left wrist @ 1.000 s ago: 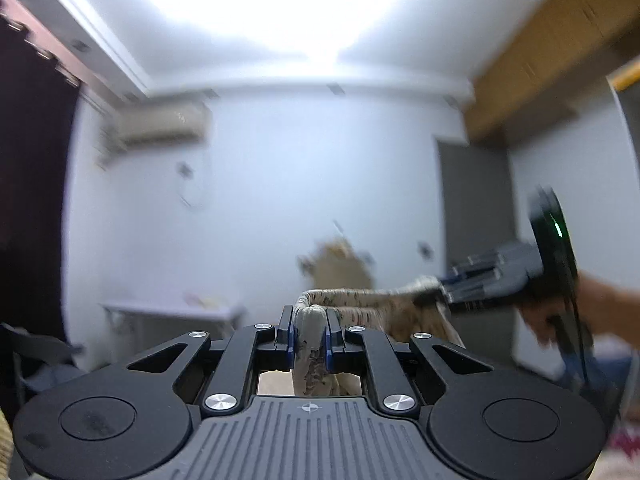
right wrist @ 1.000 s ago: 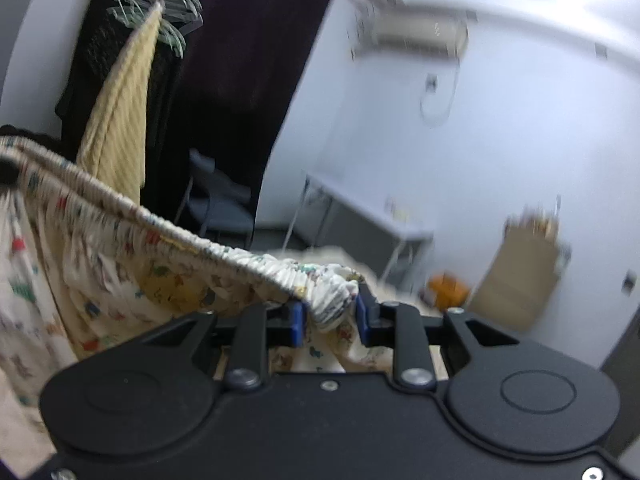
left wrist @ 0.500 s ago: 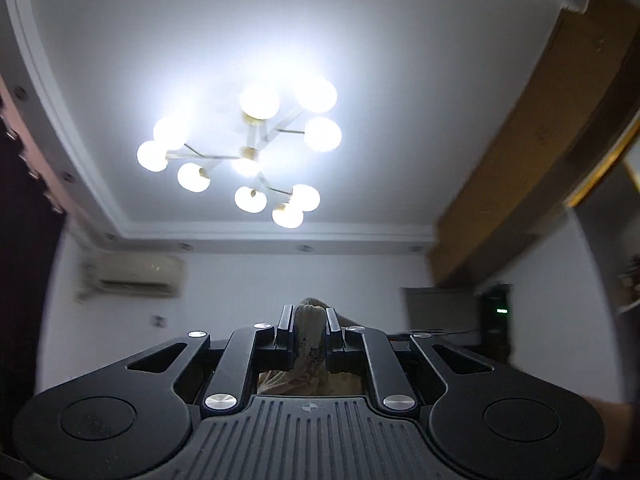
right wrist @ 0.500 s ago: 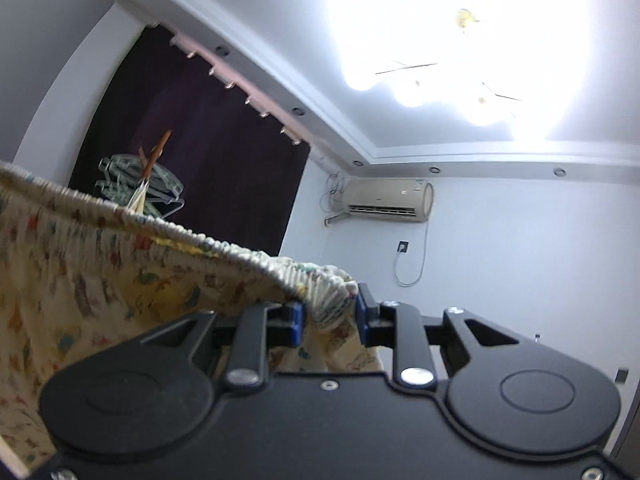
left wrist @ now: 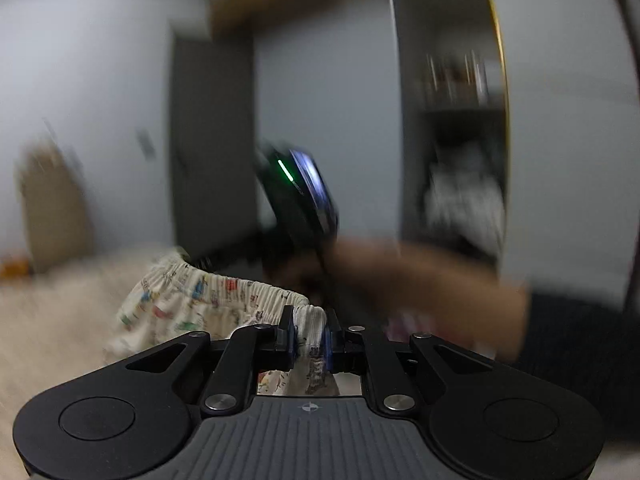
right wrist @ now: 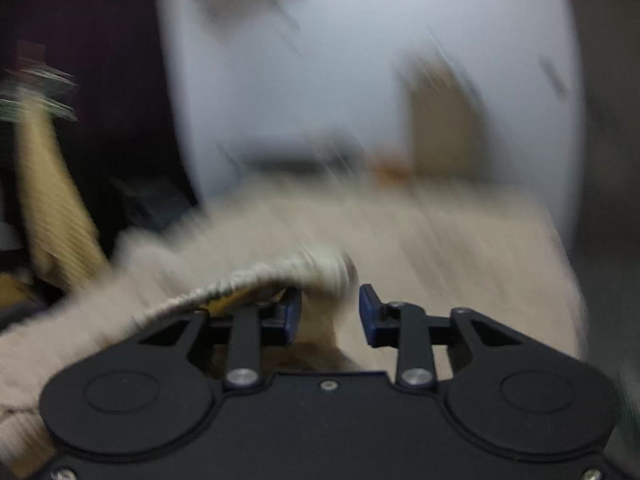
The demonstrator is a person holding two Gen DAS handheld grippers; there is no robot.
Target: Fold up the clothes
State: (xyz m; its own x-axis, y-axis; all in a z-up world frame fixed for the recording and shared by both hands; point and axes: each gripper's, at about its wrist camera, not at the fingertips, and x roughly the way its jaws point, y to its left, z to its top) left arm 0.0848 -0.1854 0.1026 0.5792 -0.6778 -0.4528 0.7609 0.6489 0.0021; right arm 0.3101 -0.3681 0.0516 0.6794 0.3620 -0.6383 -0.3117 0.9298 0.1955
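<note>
Printed shorts lie low over the beige bed, waistband running far-left from the left gripper, which pinches its near end. Right gripper, jaws just parting, waistband draped on its left finger.

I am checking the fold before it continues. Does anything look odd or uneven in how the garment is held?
Yes. The left hand-held gripper clamps the printed garment's waistband, but the right hand-held gripper has just been opening, so the band touches only one pad.
</note>
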